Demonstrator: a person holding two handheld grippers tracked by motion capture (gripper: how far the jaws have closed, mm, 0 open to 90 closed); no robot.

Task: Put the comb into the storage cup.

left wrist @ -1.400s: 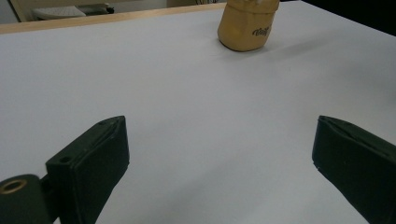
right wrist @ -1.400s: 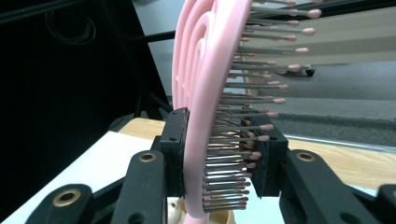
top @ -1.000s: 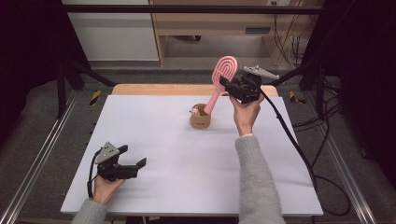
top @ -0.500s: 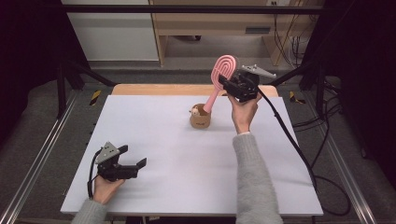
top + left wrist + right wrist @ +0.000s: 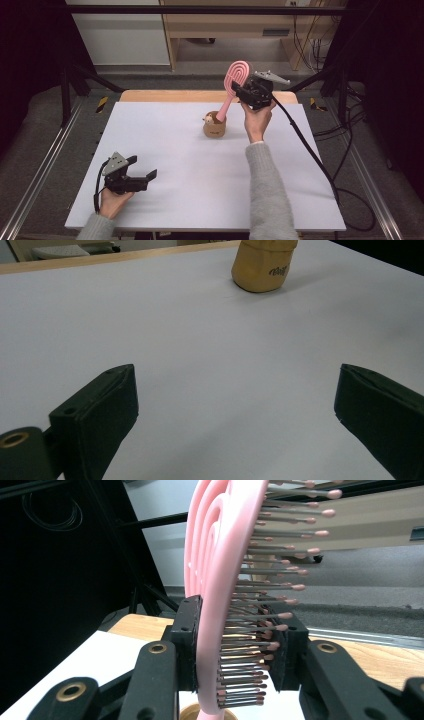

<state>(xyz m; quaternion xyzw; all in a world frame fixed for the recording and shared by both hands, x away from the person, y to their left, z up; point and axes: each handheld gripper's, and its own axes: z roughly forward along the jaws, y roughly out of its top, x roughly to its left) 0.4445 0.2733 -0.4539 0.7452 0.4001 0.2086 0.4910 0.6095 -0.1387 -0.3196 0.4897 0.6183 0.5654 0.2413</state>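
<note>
One pink hairbrush stands handle-down in the tan holder at the far middle of the surface, clenched at its head by the right tool. Pulling sideways could tip the holder. The left tool rests released, near left.

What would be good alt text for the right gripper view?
The right tool is clamped on the head of a pink hairbrush, one jaw on its back and one against its bristles. A white table lies below.
</note>
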